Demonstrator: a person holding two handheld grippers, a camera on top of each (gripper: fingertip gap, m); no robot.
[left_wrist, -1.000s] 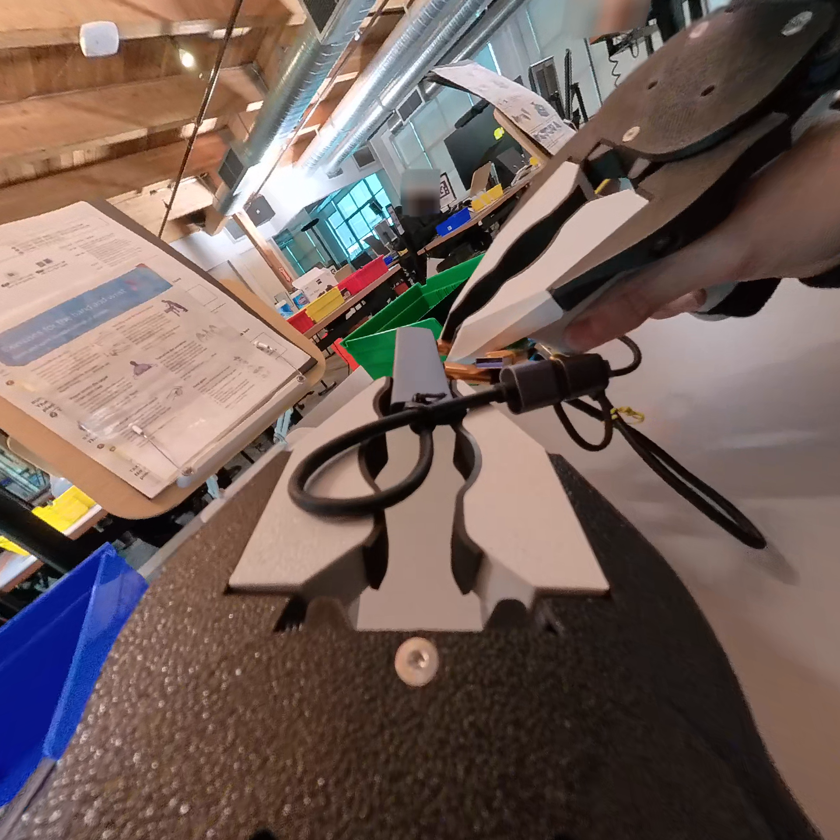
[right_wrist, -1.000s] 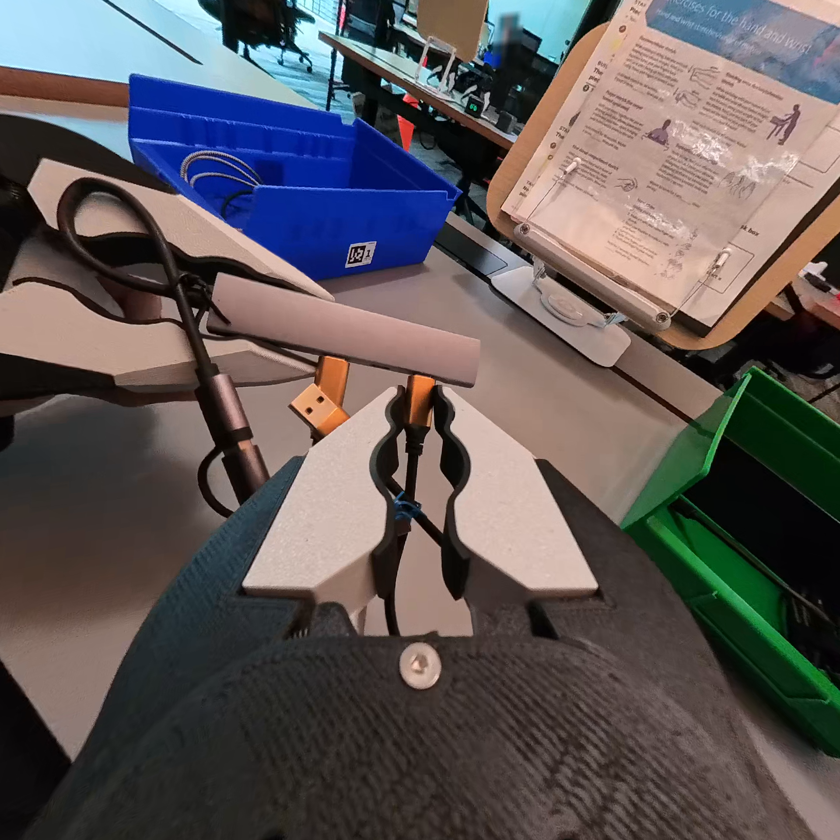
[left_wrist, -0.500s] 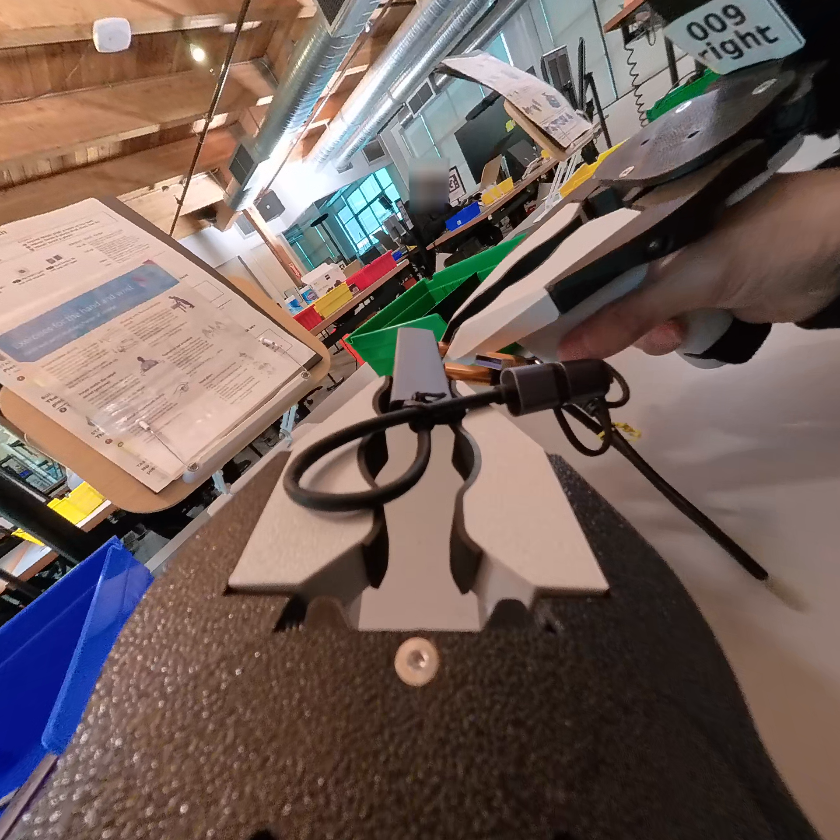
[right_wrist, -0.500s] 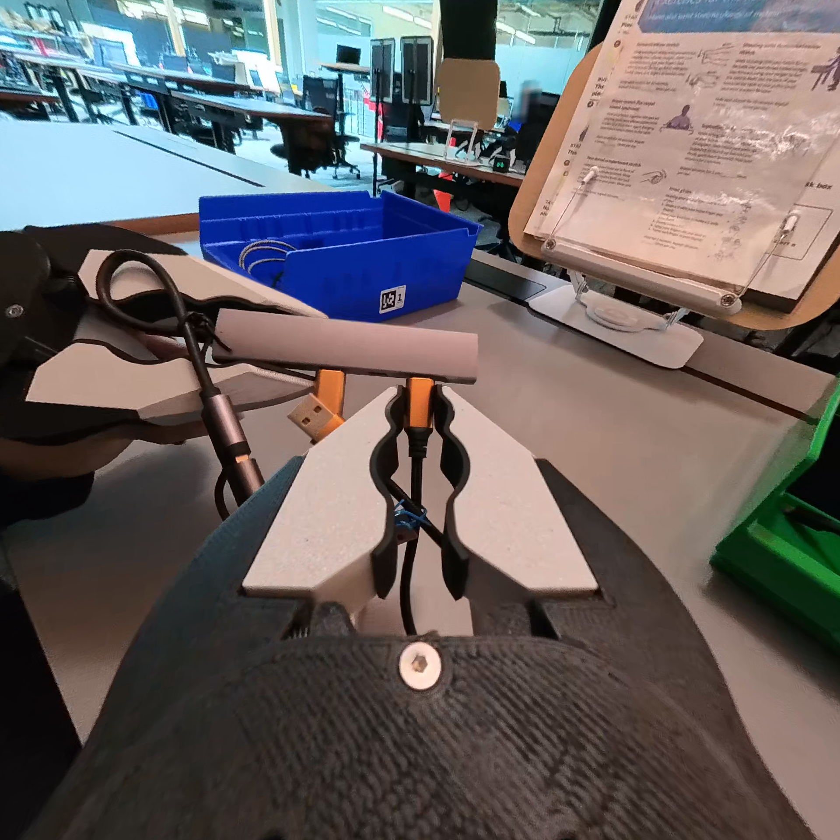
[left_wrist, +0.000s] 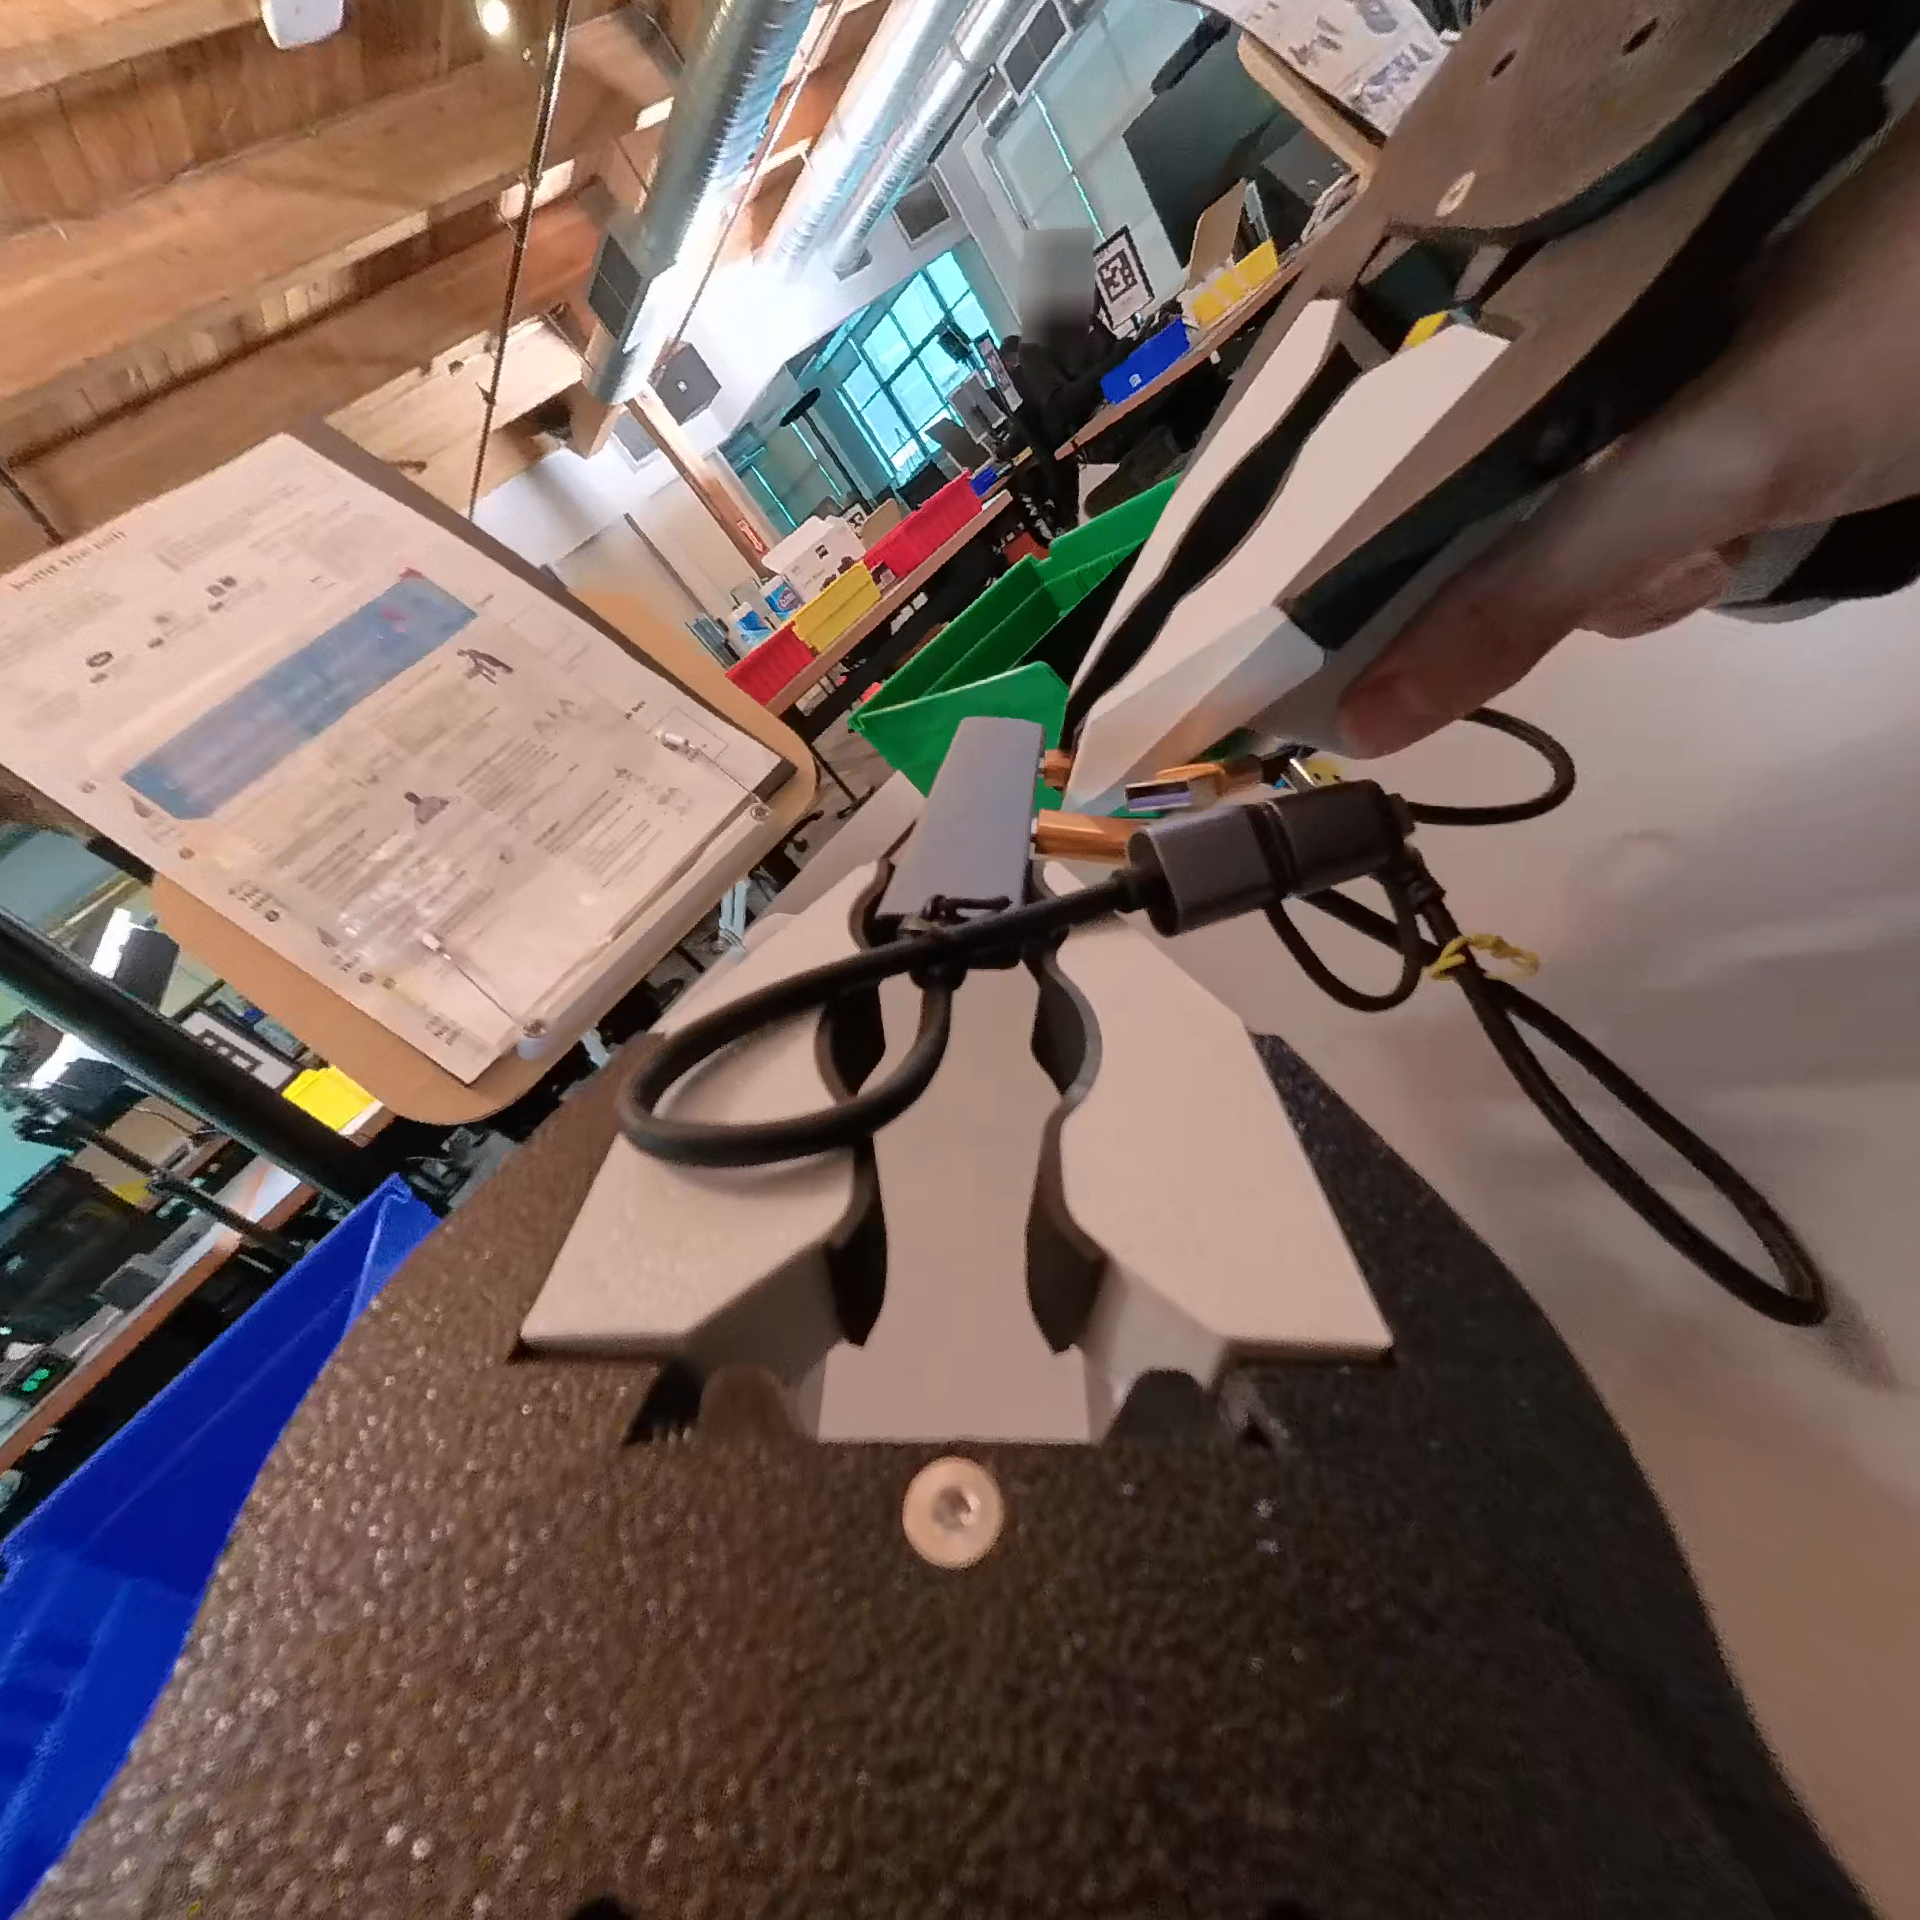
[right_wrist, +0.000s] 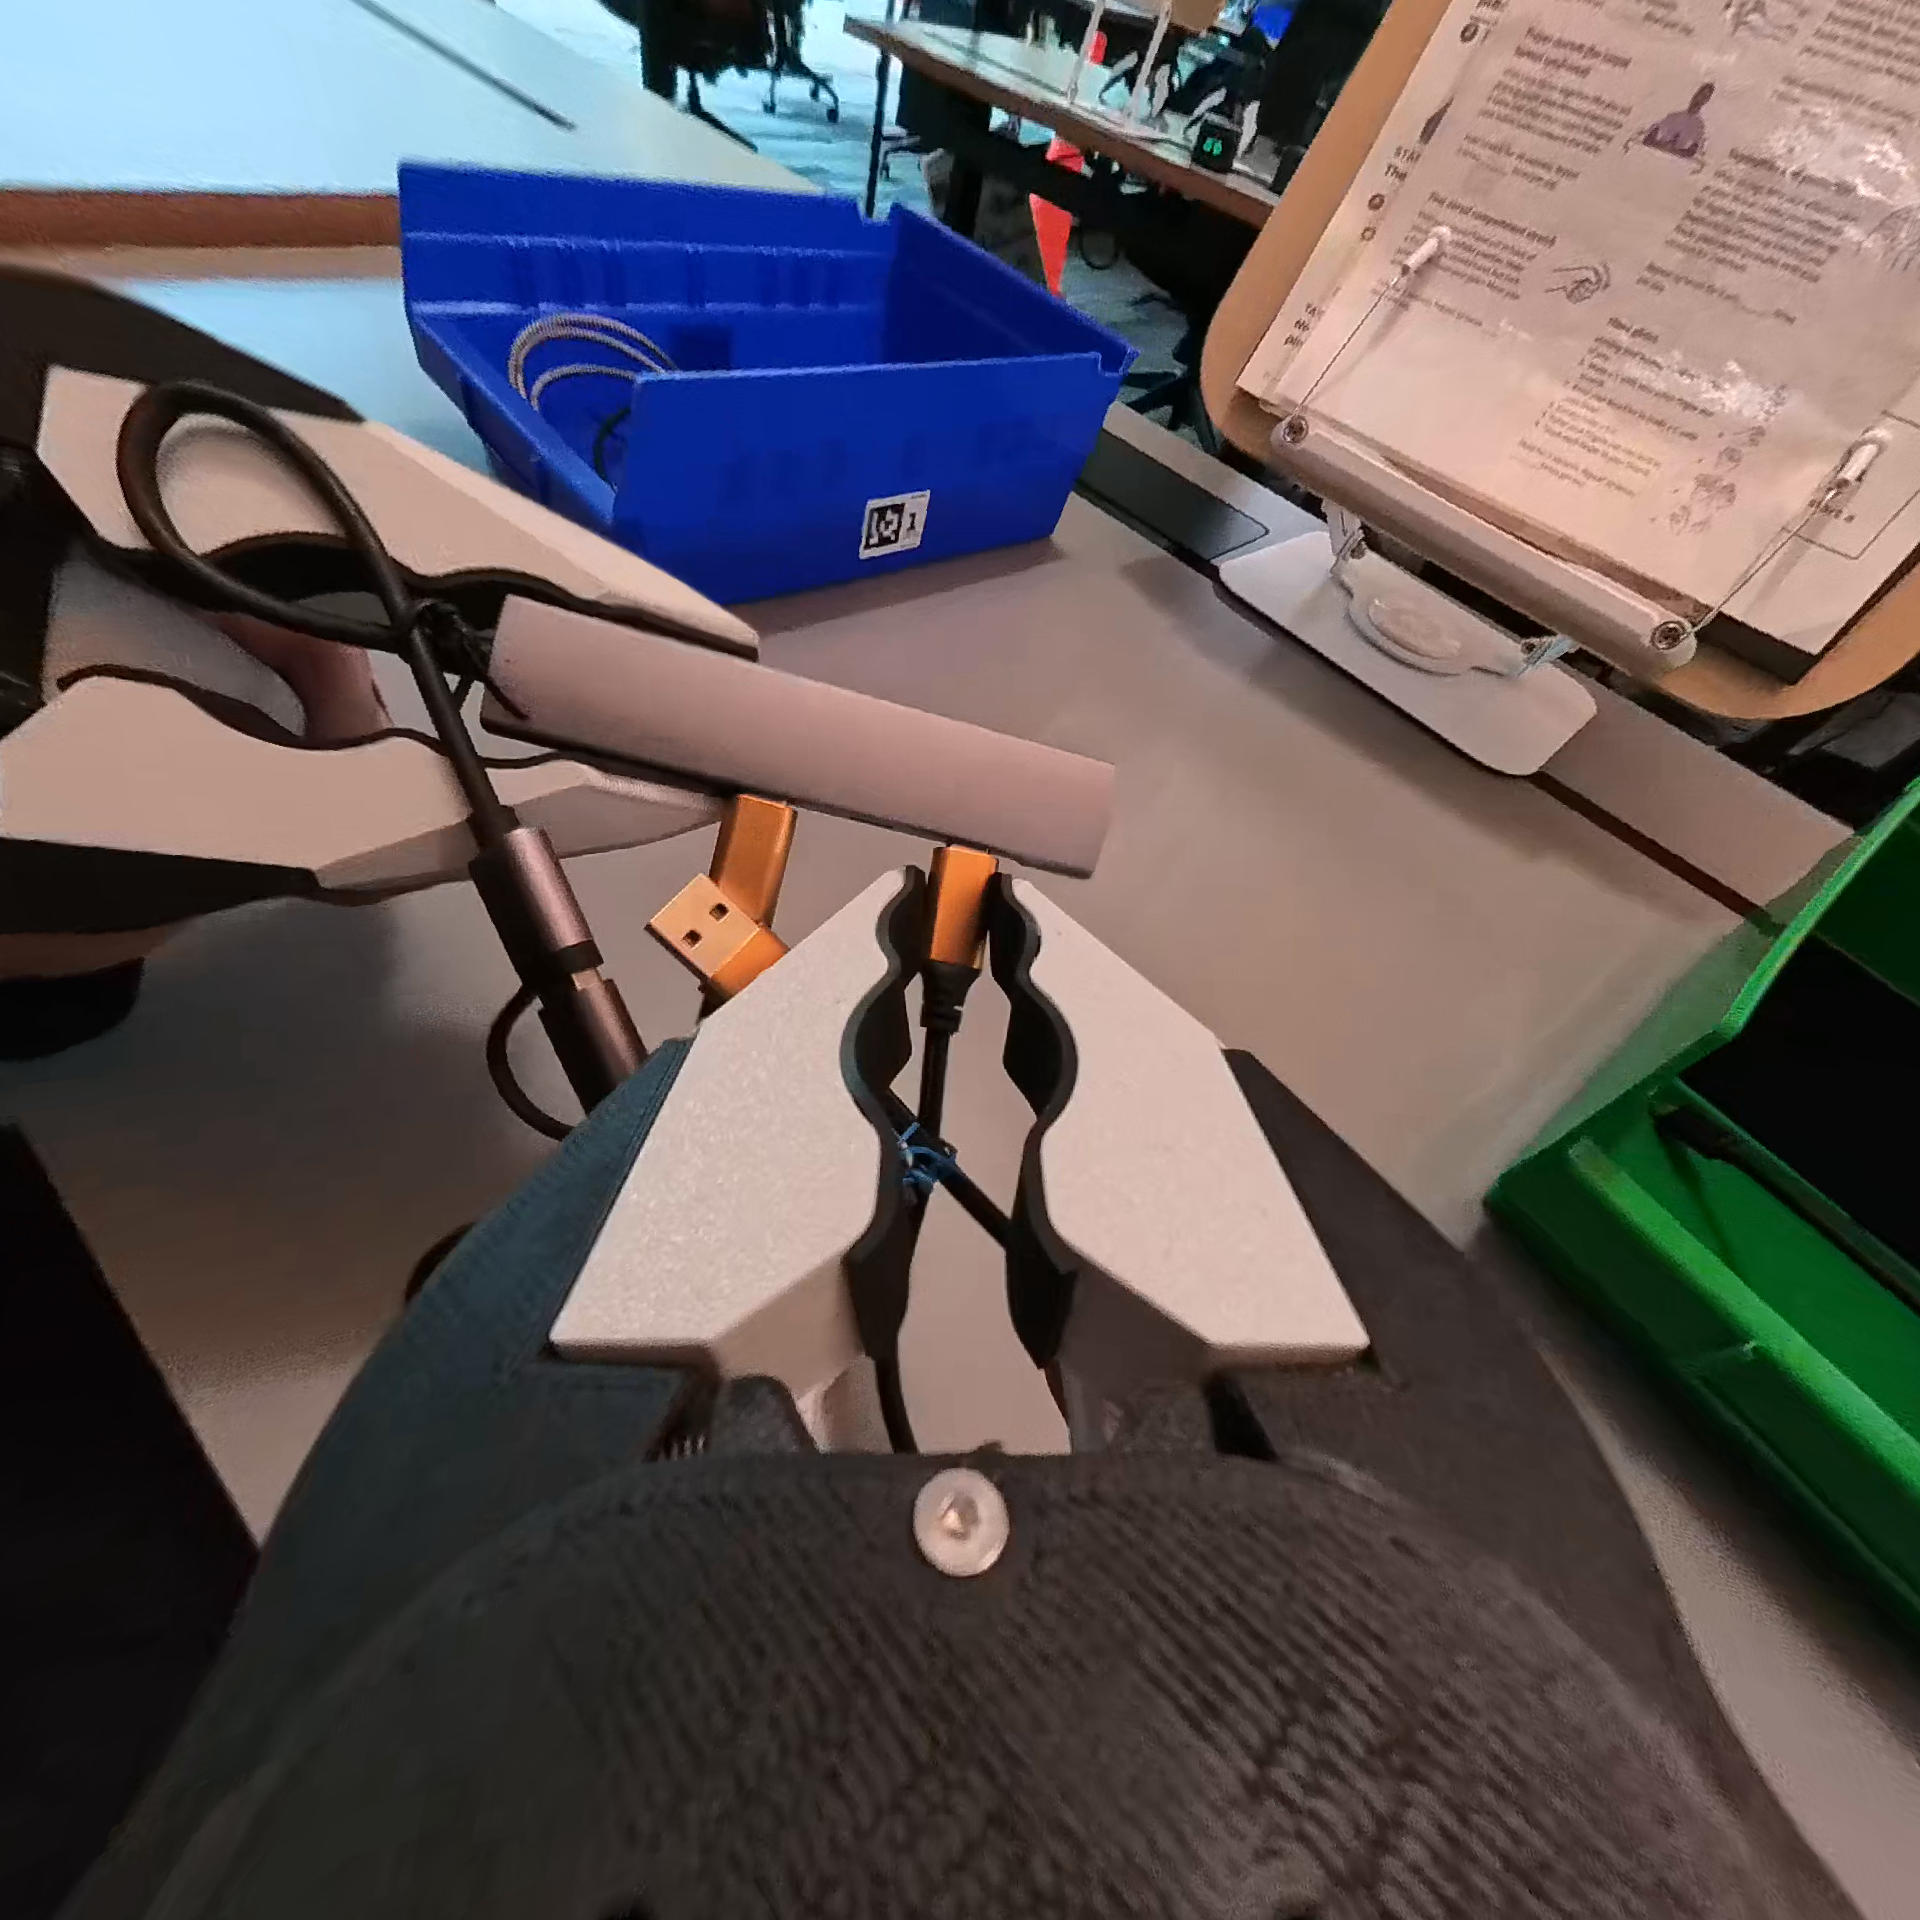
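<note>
Hub (left_wrist: 971, 821) first, in the left wrist view: a grey bar held by its near end in the left gripper (left_wrist: 961, 914), whose jaws are pinched narrow on it, so the far end sticks out free. The hub's own black cable (left_wrist: 790, 1049) loops back over the left finger, out of the way, and ends in a dark plug (left_wrist: 1268, 847) hanging to the hub's right. Right of the hub the right gripper (left_wrist: 1081, 790) comes in from above, a hand (left_wrist: 1621, 551) around its grip; orange plugs (left_wrist: 1081, 834) sit between it and the hub. Behind the hub lies a green bin (left_wrist: 966, 675); to its left a document stand (left_wrist: 343, 748), and lower left a blue bin (left_wrist: 156, 1507).

In the right wrist view, the right gripper (right_wrist: 956, 894) is closed tight on an orange plug (right_wrist: 958, 902), gripped by its shell with its tip against the hub's (right_wrist: 800, 748) underside, probably partly in a port, though the joint is hidden. Its cable (right_wrist: 930, 1049) trails back between the fingers. Another orange plug (right_wrist: 756, 836) meets the hub just left, with a loose connector (right_wrist: 712, 925) below it. The left gripper (right_wrist: 499, 665) holds the hub level, which keeps the port edge facing the plug. The blue bin (right_wrist: 831, 457) stands beyond the hub on the table (right_wrist: 1247, 831).
</note>
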